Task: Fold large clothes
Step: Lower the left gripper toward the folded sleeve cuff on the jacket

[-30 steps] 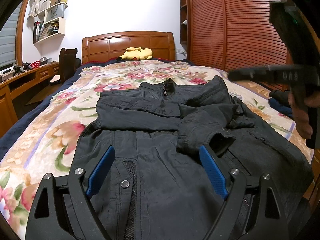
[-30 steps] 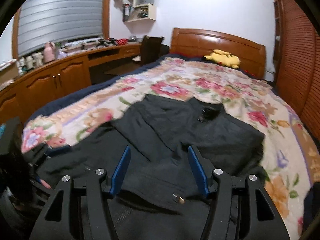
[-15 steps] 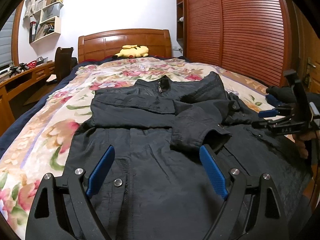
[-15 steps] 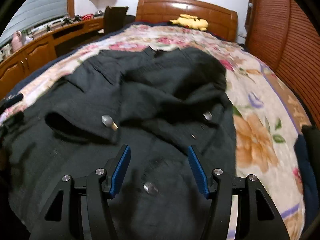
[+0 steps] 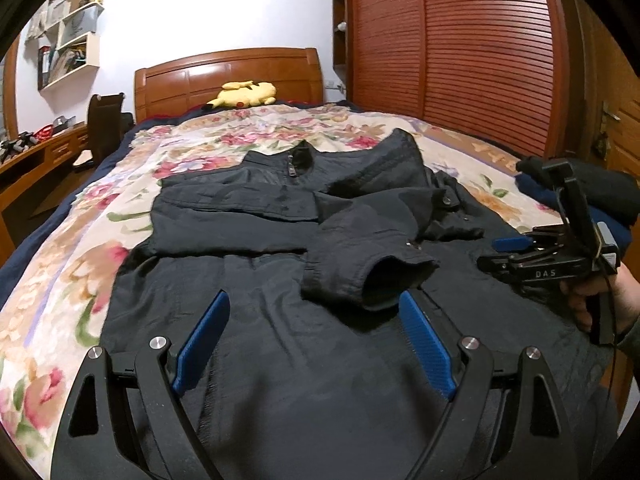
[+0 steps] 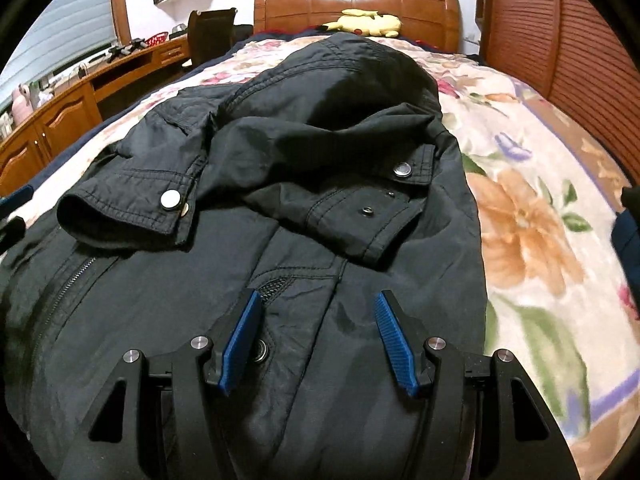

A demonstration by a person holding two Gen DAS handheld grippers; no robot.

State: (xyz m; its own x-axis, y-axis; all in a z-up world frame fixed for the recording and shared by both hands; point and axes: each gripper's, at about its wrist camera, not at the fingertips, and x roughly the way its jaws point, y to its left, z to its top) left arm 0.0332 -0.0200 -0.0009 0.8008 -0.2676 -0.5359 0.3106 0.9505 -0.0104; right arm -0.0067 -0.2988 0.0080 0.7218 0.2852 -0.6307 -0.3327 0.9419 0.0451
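A black jacket (image 5: 280,280) lies front up on the floral bedspread (image 5: 80,248), collar toward the headboard. Both sleeves are folded across its chest; the right sleeve cuff (image 5: 372,276) lies on top. The jacket fills the right wrist view (image 6: 280,200), where the snap-button cuff (image 6: 132,208) shows. My left gripper (image 5: 314,312) is open and empty, low over the jacket's lower front. My right gripper (image 6: 318,312) is open and empty, just above the jacket's right lower side. It also shows in the left wrist view (image 5: 520,254), held in a hand.
A yellow plush toy (image 5: 244,94) lies by the wooden headboard (image 5: 228,76). Dark folded clothes (image 5: 600,192) sit at the bed's right edge. A slatted wooden wardrobe (image 5: 460,52) stands to the right. A desk (image 6: 92,92) and chair (image 6: 212,32) stand to the left.
My right gripper has swung down from high above the bed to just over the jacket's right side. My left gripper has shifted slightly. The jacket has not moved.
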